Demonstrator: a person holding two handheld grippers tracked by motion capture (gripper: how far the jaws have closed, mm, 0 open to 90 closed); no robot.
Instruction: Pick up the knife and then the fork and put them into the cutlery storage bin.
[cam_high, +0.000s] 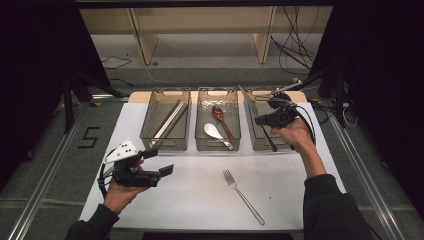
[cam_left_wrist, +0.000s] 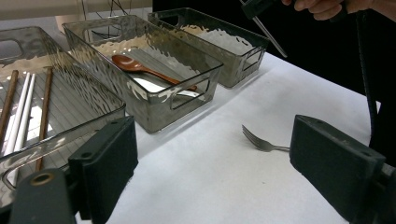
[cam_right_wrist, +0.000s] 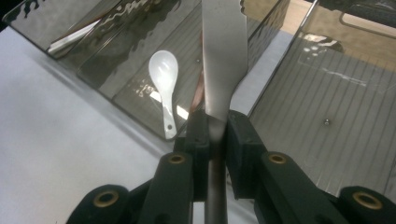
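Note:
My right gripper (cam_high: 261, 120) (cam_right_wrist: 215, 123) is shut on a table knife (cam_high: 248, 102) (cam_right_wrist: 223, 56), pinching it where blade meets handle. The blade points away from me, over the left edge of the right clear bin (cam_high: 256, 145) (cam_right_wrist: 327, 93). The knife's handle (cam_left_wrist: 270, 33) slants down from the gripper. My left gripper (cam_high: 159, 161) (cam_left_wrist: 217, 158) is open with nothing between its jaws, low over the white mat at the left. A metal fork (cam_high: 243, 196) (cam_left_wrist: 259, 141) lies on the mat, apart from both grippers.
The left bin (cam_high: 148, 125) holds chopsticks (cam_high: 170, 121) (cam_left_wrist: 23, 116). The middle bin (cam_high: 217, 147) holds a red spoon (cam_high: 220, 117) (cam_left_wrist: 135, 65) and a white spoon (cam_high: 215, 132) (cam_right_wrist: 163, 70). The white mat (cam_high: 190, 200) covers the table; shelves and cables lie beyond.

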